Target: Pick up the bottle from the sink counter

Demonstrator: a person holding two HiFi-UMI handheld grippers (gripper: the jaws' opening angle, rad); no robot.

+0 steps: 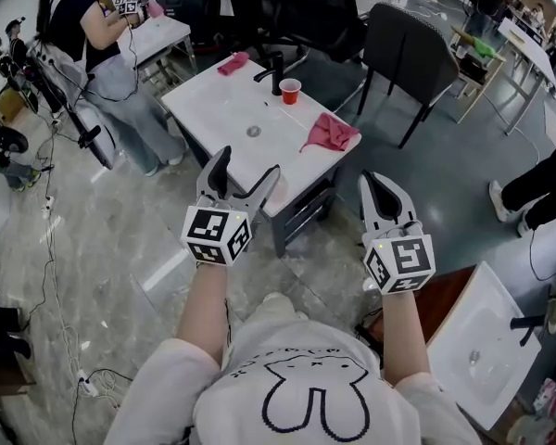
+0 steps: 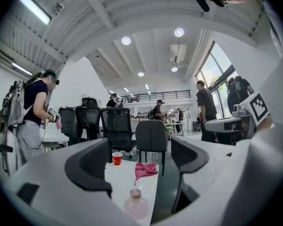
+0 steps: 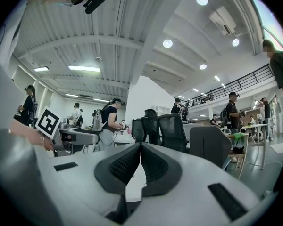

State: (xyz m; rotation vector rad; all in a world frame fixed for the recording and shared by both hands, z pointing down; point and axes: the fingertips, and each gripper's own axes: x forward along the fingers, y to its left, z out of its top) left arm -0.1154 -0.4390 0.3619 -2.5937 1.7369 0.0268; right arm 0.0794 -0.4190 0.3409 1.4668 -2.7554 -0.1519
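Bottle [image 2: 135, 204] on sink counter [image 2: 122, 177], ahead of released left tool [image 2: 141, 166], untouched, right tool [image 3: 140, 147] clenched, empty

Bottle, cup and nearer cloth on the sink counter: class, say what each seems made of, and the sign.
Bottle: probably clear plastic, maybe glass; pale pink and see-through, darker cap.
Cup: likely thin plastic; smooth red wall, pale inside.
Cloth: soft fabric; it lies crumpled in folds.

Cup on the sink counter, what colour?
The cup is red; the head view shows it best.
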